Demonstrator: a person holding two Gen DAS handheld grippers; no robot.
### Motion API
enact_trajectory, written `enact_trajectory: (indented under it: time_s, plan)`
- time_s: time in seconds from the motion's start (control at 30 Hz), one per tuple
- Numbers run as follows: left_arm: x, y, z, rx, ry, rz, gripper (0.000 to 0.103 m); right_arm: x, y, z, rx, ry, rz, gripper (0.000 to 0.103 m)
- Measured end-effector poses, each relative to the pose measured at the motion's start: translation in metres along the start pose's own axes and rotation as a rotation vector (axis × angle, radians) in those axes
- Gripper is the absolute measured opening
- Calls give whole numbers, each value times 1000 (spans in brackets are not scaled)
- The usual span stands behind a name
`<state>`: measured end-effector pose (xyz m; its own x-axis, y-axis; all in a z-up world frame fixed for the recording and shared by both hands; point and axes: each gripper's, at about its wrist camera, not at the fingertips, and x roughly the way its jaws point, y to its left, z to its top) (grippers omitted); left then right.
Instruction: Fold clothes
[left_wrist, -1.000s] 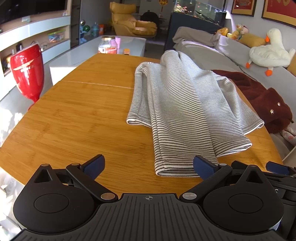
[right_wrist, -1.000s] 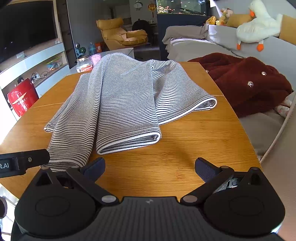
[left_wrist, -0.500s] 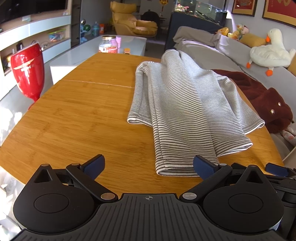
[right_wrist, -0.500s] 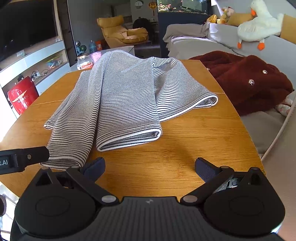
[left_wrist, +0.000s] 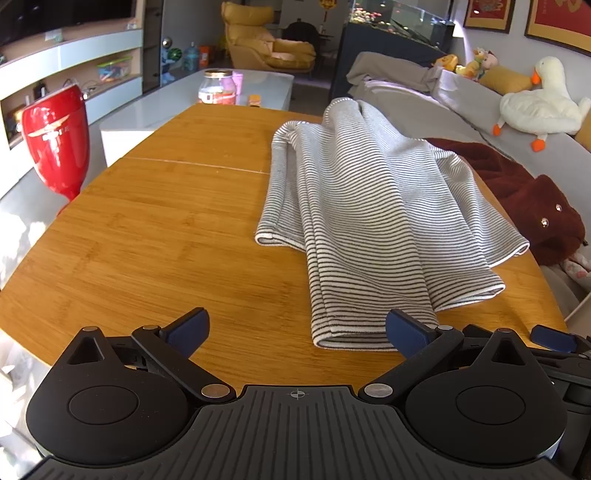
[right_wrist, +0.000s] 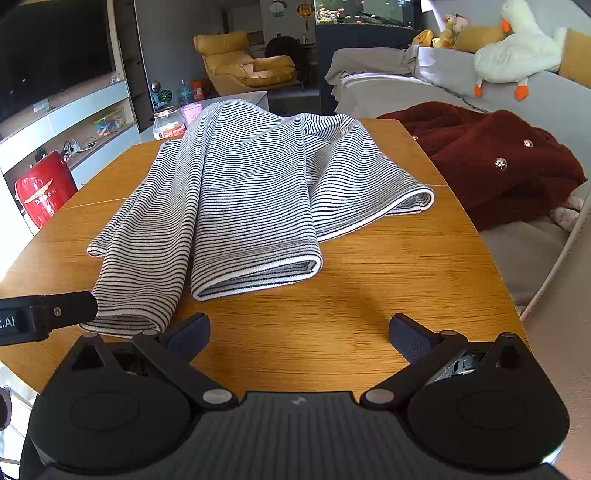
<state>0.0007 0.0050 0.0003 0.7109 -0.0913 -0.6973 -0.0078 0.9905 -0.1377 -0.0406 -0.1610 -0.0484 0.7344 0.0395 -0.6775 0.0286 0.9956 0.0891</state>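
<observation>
Barely shifted since a second ago: both tools, left (left_wrist: 297, 328) and right (right_wrist: 299, 332), spread wide, gripping nothing. Half-folded black-and-white striped knit garment (right_wrist: 236, 199) on the oval bamboo counter (left_wrist: 166, 236), twelve o'clock. Next, probably: pinching near hems, folding away.

The shirt (left_wrist: 369, 221) has thin black and white stripes, the table (left_wrist: 166, 229) is orange-brown wood, the fuzzy coat (right_wrist: 491, 162) is dark red, the toy goose (right_wrist: 517, 51) is white with orange feet, the armchair (left_wrist: 266, 48) is yellow, and the vase (left_wrist: 55, 140) is shiny red.
</observation>
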Motion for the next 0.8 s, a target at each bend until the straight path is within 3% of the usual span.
enact_trajectory:
  time_s: [0.47,0.8]
  plan:
    - [1,0,3,9,-7,-7,103,1,-2,2,2,2,1,103]
    - [8,2,39,32,-64,-30,103,6,-16,32,53,-63,42,103]
